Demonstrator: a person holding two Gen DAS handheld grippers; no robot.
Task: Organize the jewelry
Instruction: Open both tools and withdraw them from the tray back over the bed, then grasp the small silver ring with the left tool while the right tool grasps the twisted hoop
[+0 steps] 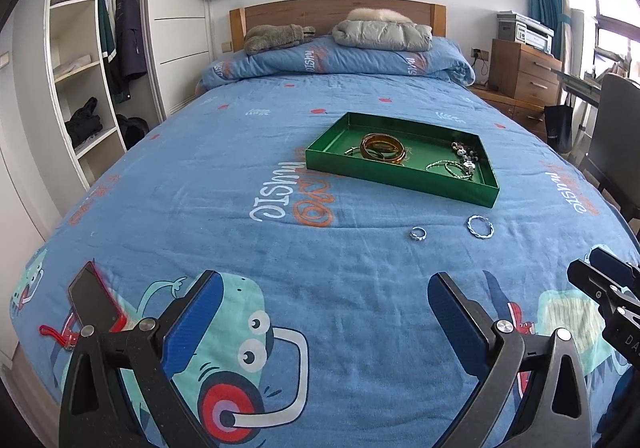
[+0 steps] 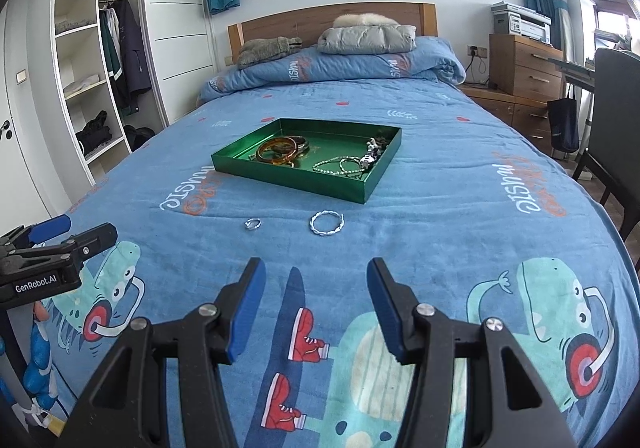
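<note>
While both of my tools hover low over the blue cartoon-print bedspread (image 2: 440, 184), my left gripper (image 1: 326, 298) has its blue fingers (image 1: 200, 322) spread wide with nothing between them, and my right gripper (image 2: 316, 286) likewise holds its fingers (image 2: 248, 308) apart and empty. Ahead of my right fingers, well beyond their tips, two loose pieces lie on the bedspread: a small silver ring (image 2: 252, 224) slightly to the left and a twisted silver bangle (image 2: 326, 223) almost straight ahead, the two near each other but not touching. Just beyond them sits the green tray (image 2: 288, 178), which from my left fingers lies ahead and off to the right. Inside the tray, amber bangles (image 2: 280, 151) are stacked toward its left half, while beaded bracelets (image 2: 340, 165) and a darker cluster of charms (image 2: 376, 148), too small to make out, lie toward its right side. To the left of my left fingers, a red-cased phone (image 1: 94, 302) rests propped on the bedspread. Far ahead, a folded grey jacket (image 2: 366, 36) lies on the rolled quilt by the wooden headboard (image 2: 280, 24).
</note>
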